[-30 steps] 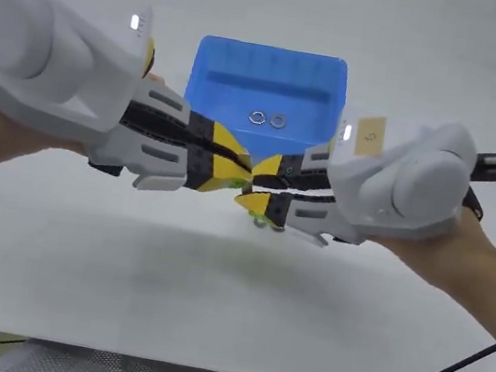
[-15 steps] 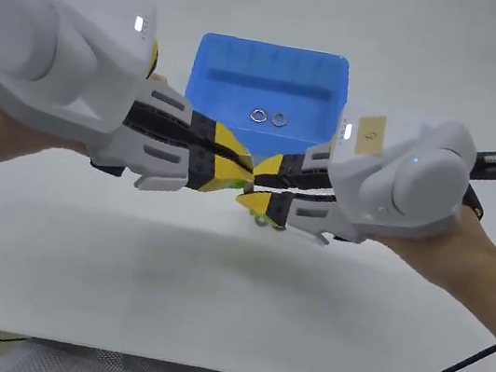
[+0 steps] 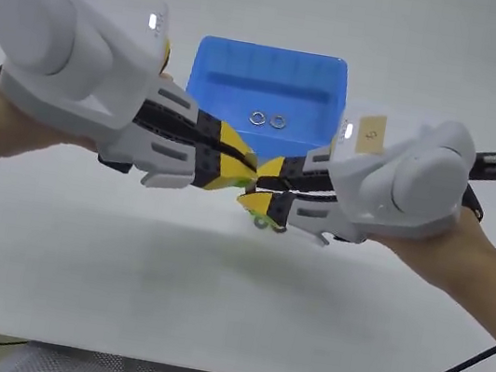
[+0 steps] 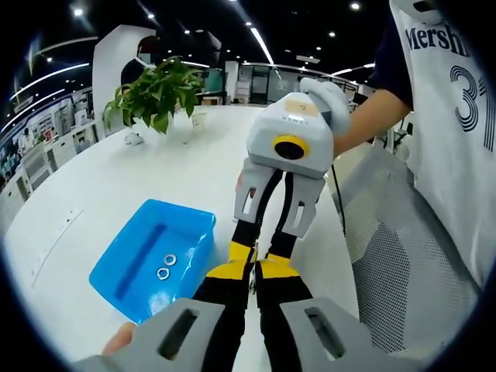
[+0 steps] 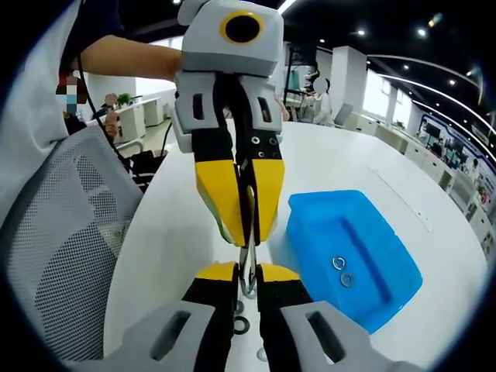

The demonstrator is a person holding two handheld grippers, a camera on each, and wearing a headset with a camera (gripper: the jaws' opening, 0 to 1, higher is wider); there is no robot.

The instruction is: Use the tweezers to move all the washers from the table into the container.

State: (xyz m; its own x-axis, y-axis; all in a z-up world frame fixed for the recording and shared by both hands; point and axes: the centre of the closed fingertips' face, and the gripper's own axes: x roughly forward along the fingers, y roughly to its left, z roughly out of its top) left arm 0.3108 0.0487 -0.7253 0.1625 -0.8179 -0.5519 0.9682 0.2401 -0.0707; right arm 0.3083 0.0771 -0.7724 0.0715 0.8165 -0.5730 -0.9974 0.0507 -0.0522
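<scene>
Blue container [image 3: 273,55] w/ 2 washers [image 3: 279,120] inside. Just in front of it, left gripper [image 3: 246,173] & right gripper [image 3: 254,187] meet tip-to-tip, both sets of jaws pinching tweezers [image 5: 247,252].

In the left gripper view, the person's white jersey [image 4: 446,163] carries dark letters across the chest. They read "Mershi", and the rest of the word is cut off at the edge of the view. Below the letters stands a large dark number that starts with 3. Its second digit is half cut off and could be a 1 or a 7.

In the head view, a small tan label [image 3: 370,135] sits on top of the right gripper's [image 3: 259,191] white body. It bears one dark mark that looks like a single digit, perhaps a 6 or a 9, but it is too blurred to tell.
</scene>
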